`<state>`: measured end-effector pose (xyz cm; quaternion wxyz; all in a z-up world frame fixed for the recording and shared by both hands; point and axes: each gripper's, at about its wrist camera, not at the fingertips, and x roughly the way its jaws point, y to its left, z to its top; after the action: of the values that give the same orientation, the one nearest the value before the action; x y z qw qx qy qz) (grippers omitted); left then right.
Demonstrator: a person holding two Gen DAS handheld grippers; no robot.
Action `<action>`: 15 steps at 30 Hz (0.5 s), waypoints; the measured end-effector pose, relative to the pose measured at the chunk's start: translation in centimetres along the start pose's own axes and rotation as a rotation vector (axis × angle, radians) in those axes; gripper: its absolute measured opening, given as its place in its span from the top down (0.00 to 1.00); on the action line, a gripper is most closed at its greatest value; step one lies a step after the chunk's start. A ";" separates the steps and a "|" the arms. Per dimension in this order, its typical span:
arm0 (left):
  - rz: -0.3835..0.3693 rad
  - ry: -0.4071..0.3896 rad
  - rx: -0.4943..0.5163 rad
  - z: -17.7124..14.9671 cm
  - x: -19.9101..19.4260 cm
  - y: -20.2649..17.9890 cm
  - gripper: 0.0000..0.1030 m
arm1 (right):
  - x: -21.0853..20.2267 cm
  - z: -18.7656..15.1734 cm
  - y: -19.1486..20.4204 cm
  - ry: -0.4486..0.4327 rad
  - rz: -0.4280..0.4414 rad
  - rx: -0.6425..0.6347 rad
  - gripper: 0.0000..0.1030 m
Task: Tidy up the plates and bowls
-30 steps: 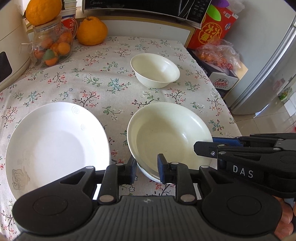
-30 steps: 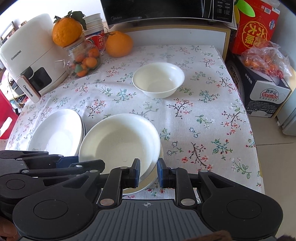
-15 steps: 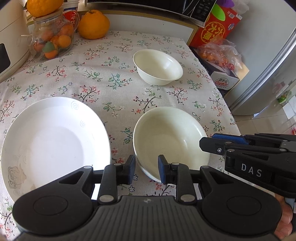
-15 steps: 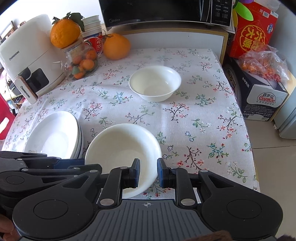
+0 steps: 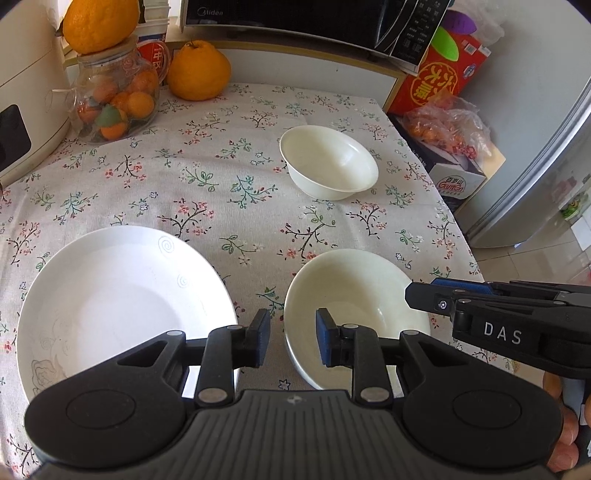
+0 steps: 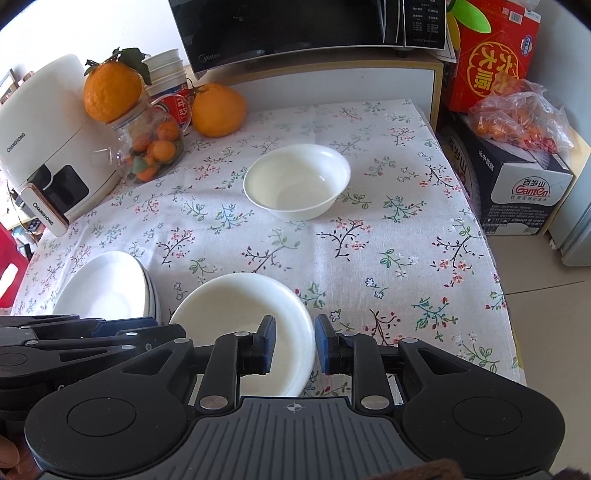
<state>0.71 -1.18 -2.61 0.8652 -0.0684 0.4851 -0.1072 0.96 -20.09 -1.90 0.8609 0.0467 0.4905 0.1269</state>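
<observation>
Finds the left gripper (image 5: 291,339) set narrow and pointing steeply down, pads astride the left rim of the near bowl (image 5: 354,295): inner pad over the basin, outer pad just outside, with a strip of tablecloth (image 5: 221,177) showing between outer pad and rim. Records no clamp there. Finds the right gripper (image 6: 294,343) likewise narrow and astride the opposite rim, outer pad right at the edge, inner pad over the inner wall; cannot confirm pressure from those pads. Places the near bowl directly under and between both sets of fingertips, seemingly seated on the cloth close to the table's near edge; cannot verify full contact beneath. Judges the bowl glazed ceramic: stiff, moderately heavy, slick against rubber pads, prone to chip or shatter if dropped or knocked. Rates the thin sloping wall a poor single-point hold. Recommends pinching across the rim at two opposite points, one pad inside and one outside, closing firmly but without snap, and keeping the bowl level in any lift. Notes a stack of plates (image 5: 110,302) just left of the left gripper, near the bowl but apart from it; same material and same caution, wide and shallow, so expects rim holds only. Notes the far bowl (image 5: 328,162) well ahead of both grippers, upright and alone on the cloth, deeper-looking. Judges it the likely partner for nesting; advises a gentle, centred set-down to avoid ceramic striking ceramic. Logs a glass jar (image 5: 114,99) of fruit and a microwave (image 5: 295,18) farthest back, away from the working area.
</observation>
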 end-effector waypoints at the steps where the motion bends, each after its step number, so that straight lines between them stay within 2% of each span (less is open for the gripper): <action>1: 0.006 -0.007 0.005 0.1 0.0 -0.1 0.77 | 0.0 0.1 -0.1 -0.006 0.002 0.007 0.77; 9: 0.033 -0.043 0.000 1.7 0.8 -0.3 0.75 | 0.5 1.7 -1.6 -0.036 -0.010 0.096 0.68; 11: 0.033 -0.046 -0.004 2.2 1.2 -0.4 0.74 | 0.8 2.0 -1.8 -0.038 -0.007 0.113 0.63; 13: 0.033 -0.047 -0.009 2.9 1.8 -0.4 0.73 | 1.2 2.6 -2.2 -0.047 -0.018 0.137 0.48; 15: 0.043 -0.050 -0.019 3.6 2.4 -0.2 0.70 | 1.5 3.2 -2.7 -0.051 -0.027 0.176 0.43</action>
<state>4.98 -1.93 -2.63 0.8784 -0.0691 0.4656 -0.0823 4.90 -22.16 -2.10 0.8673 0.1187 0.4782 0.0706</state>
